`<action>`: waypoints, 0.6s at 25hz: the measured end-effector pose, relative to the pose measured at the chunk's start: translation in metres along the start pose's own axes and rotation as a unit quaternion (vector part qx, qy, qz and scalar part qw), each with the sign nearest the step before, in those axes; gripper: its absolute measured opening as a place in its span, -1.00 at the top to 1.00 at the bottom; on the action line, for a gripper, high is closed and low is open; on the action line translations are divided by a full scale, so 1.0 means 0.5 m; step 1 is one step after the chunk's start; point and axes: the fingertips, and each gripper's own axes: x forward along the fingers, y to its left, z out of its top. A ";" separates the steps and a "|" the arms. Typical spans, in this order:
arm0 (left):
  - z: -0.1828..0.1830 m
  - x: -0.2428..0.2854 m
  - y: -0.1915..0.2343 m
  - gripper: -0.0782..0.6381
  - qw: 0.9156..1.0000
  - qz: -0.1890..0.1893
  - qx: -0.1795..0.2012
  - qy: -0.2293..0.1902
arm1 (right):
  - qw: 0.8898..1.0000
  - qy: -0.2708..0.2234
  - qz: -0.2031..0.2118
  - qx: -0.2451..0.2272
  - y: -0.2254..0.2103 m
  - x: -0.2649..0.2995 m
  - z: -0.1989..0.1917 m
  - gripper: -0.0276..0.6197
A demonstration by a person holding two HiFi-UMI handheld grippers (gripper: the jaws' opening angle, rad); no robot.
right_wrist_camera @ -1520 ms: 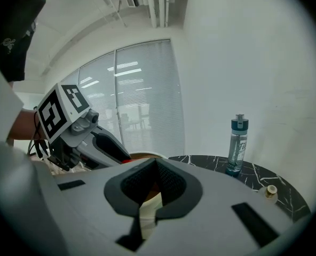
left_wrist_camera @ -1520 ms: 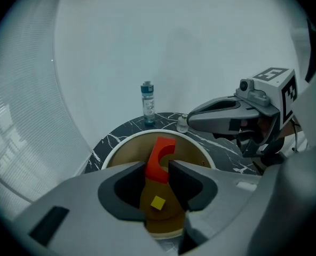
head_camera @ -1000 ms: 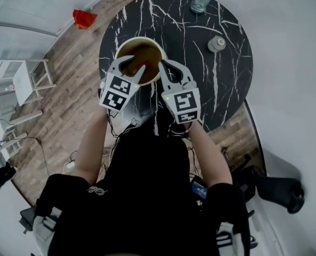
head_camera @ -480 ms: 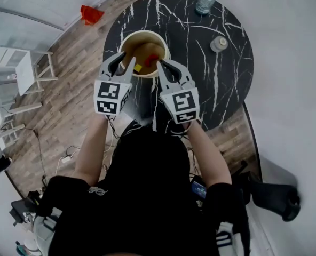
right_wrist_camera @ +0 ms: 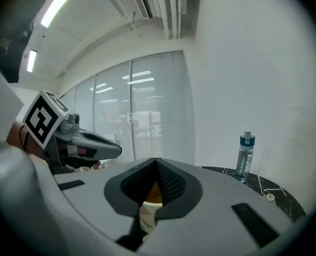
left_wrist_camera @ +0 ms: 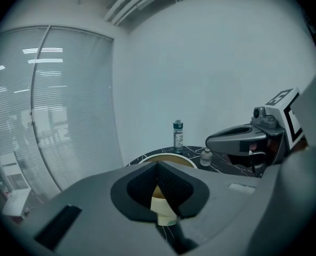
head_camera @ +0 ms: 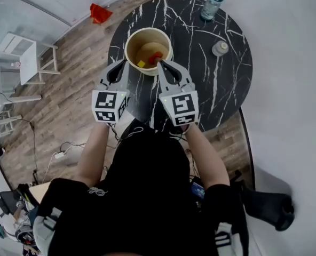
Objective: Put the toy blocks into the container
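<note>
The round black marbled surface point(head_camera: 222, 89) carries a cream container point(head_camera: 148, 30) near its far left edge. A water bottle point(head_camera: 213, 3) and a small white jar point(head_camera: 219, 48) stand well apart from it, to the right.

The left gripper point(head_camera: 121, 64) and the right gripper point(head_camera: 161, 64) hang side by side just on the near side of the container's rim, both tilted slightly down toward it. The left fingers have just been closing and now meet with nothing between them. The right fingers are pressed together too, and also empty.

A red block point(head_camera: 156, 57) and a yellow block point(head_camera: 141, 64) lie on the container's floor, and I see no block outside it.

The drop looks done, so the job now is a clean exit. Lift both grippers up and back together, keep the fingers closed so they cannot catch the rim, and look over the surface for strays before stopping.
</note>
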 end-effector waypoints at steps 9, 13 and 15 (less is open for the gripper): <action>0.030 -0.081 -0.030 0.78 0.998 0.033 -0.028 -0.049 | 0.999 -0.038 -0.009 -0.020 0.004 -0.079 0.053 0.92; 0.057 -0.116 -0.056 0.78 0.996 0.041 -0.029 -0.071 | 0.997 -0.062 -0.019 -0.030 -0.002 -0.122 0.088 0.92; 0.075 -0.131 -0.070 0.78 0.995 0.045 -0.024 -0.083 | 0.996 -0.078 -0.023 -0.034 -0.007 -0.144 0.108 0.93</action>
